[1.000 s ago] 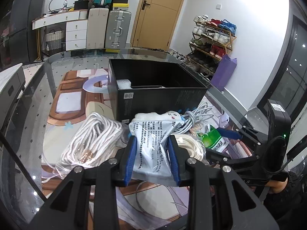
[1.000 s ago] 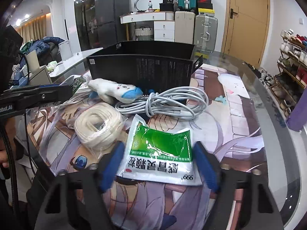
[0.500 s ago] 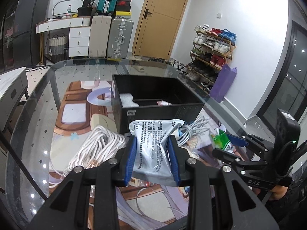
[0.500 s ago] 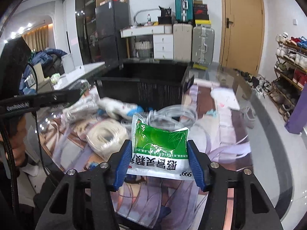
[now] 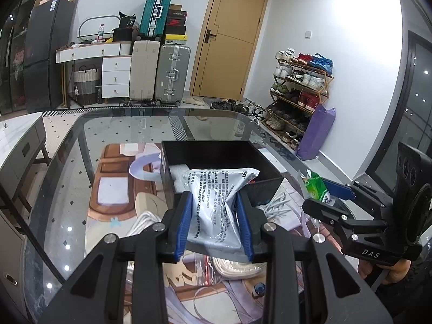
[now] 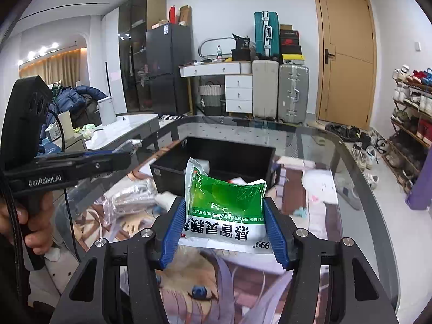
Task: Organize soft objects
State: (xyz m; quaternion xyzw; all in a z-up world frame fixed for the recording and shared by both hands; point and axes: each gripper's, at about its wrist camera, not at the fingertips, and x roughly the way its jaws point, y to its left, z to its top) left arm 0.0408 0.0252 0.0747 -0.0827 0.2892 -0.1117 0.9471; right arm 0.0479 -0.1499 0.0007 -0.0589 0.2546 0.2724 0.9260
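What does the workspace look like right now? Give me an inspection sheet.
Surface: glass table with printed mat.
Job's things: silver pouch and green pouch, both lifted; black box open, white item inside.
Clutter: bagged white rope; more bagged items on the mat.
Grippers: left hand-held gripper shut on silver pouch; right hand-held gripper shut on green pouch.
Cables: grey cable coil beside box.
Surroundings: suitcases, door, shoe rack.

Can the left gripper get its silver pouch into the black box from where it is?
Probably yes. The left gripper is shut on the silver pouch, lifted off the table just short of the black box, whose top is open. The right gripper, holding the green pouch, stays off to the side.
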